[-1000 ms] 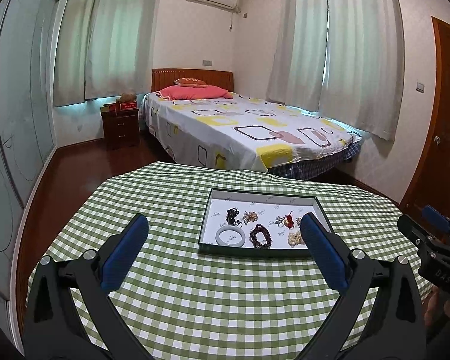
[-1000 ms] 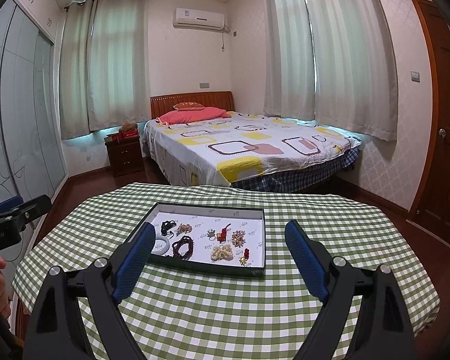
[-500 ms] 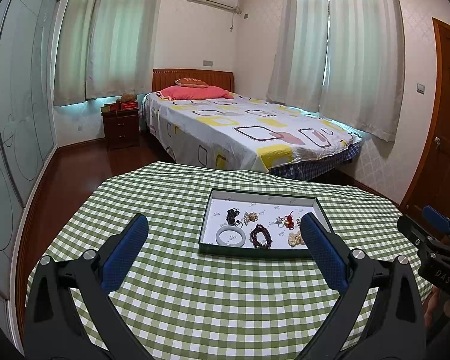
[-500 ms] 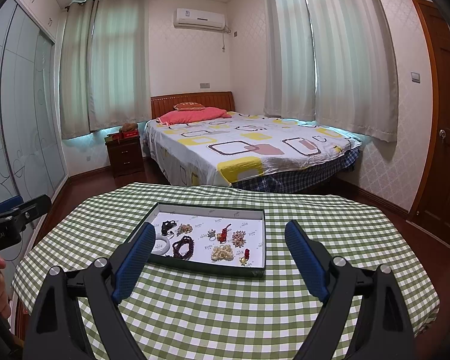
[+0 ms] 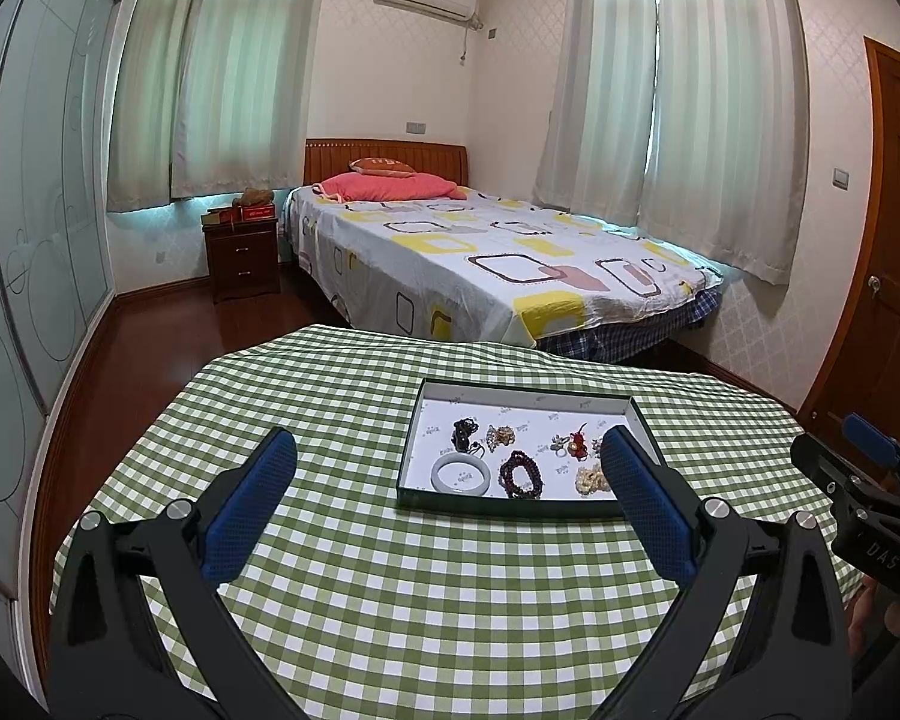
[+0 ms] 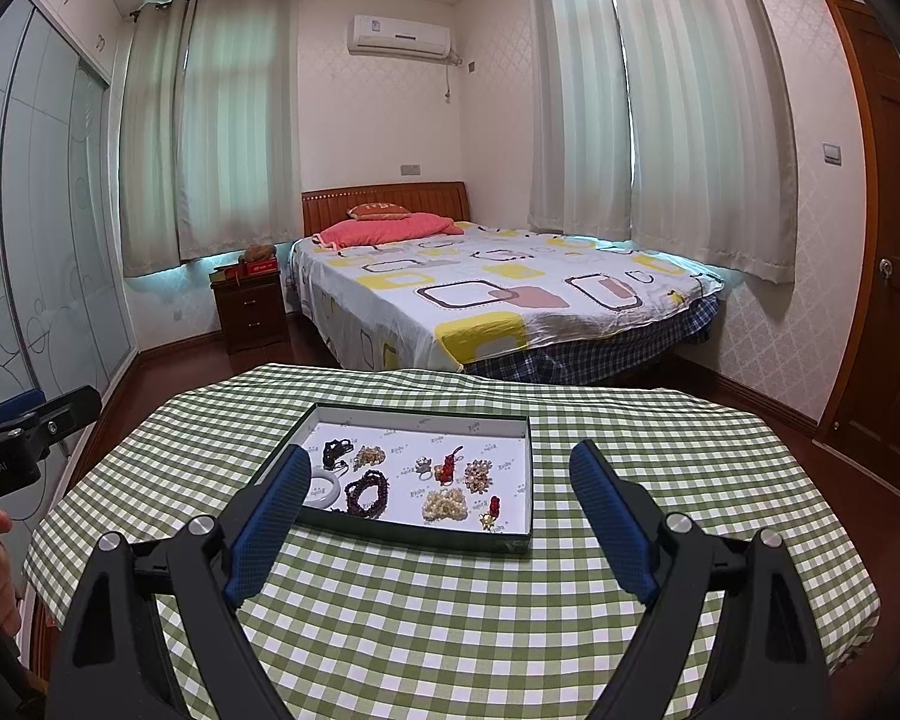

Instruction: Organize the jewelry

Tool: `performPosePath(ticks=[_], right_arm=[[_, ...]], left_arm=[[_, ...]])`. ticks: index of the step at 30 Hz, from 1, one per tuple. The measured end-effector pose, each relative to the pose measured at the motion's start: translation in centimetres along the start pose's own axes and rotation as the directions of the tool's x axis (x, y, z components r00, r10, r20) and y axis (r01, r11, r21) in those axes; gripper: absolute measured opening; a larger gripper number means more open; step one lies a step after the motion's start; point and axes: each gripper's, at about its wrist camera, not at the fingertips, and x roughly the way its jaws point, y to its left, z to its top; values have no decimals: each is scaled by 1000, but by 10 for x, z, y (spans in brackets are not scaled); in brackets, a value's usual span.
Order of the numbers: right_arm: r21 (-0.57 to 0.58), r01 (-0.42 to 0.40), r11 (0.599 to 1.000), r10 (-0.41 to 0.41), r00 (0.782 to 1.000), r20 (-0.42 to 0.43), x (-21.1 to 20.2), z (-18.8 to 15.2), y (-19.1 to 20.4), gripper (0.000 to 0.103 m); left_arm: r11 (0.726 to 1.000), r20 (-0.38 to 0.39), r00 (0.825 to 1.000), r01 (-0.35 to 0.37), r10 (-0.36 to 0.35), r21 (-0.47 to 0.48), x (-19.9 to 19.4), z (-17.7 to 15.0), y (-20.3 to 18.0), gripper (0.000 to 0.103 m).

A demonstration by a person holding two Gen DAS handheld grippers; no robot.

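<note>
— While both tools are being held above the near edge of the table, what is being shown of the jewelry?

— A shallow rectangular box with dark green walls and a white printed lining [image 6: 513, 429] is being seen lying flat on the green-and-white checked tablecloth [image 6: 450, 630], toward the far middle of the table. Inside it, small pieces are being displayed apart from one another: a pale, smooth ring-shaped bangle [image 5: 460, 474] at the near left corner, a coiled string of dark reddish-brown beads [image 6: 367, 492] just beside it, a black knotted piece [image 6: 333, 451] behind, a cluster of tan beads [image 6: 370, 454], a small silvery piece [image 6: 422, 468], a red charm [image 6: 447, 467], a pale gold cluster [image 6: 478, 475], a heap of cream-coloured beads [image 6: 445, 504], and a little red-and-gold pendant [image 6: 491, 513] near the front right wall.

— How are the fingers being held?

— The left gripper [image 5: 447, 468], with its blue textured pads, is being kept spread wide, nothing between the pads. The right gripper [image 6: 441, 477] is likewise being held released, its blue pads well apart and gripping nothing. Neither is touching the box; both are being kept short of it, with the box framed between the fingers.

— And behind the table?

— A bed with a white sheet patterned in yellow and brown squares [image 6: 480, 294] is being seen.
</note>
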Motion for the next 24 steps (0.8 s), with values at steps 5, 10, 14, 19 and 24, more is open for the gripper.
performPosePath(ticks=[5,10,14,19,24], right_arm=[[0,0,1000,0,1000,-1,0,0,0,85],[0,0,1000,0,1000,-5,2,-2,1,85],[-1,0,1000,0,1000,-7,2,-2,2,85],[-1,-2,1000,2,1000,-10,3,-4,2,85],[-1,-3,1000,3,1000,-14,4,-6,3,85]], left_arm=[[1000,-2,1000,-5,5,-5,1,0,1,99],[1000,0,1000,-9,9,-9,2,0,2,99],[1000,10,1000,-13,13,5,1,0,0,99],[1000,25,999,-22,22,8,1,0,-1,99],[999,39,999,-25,24,25,-1,-2,-5,99]])
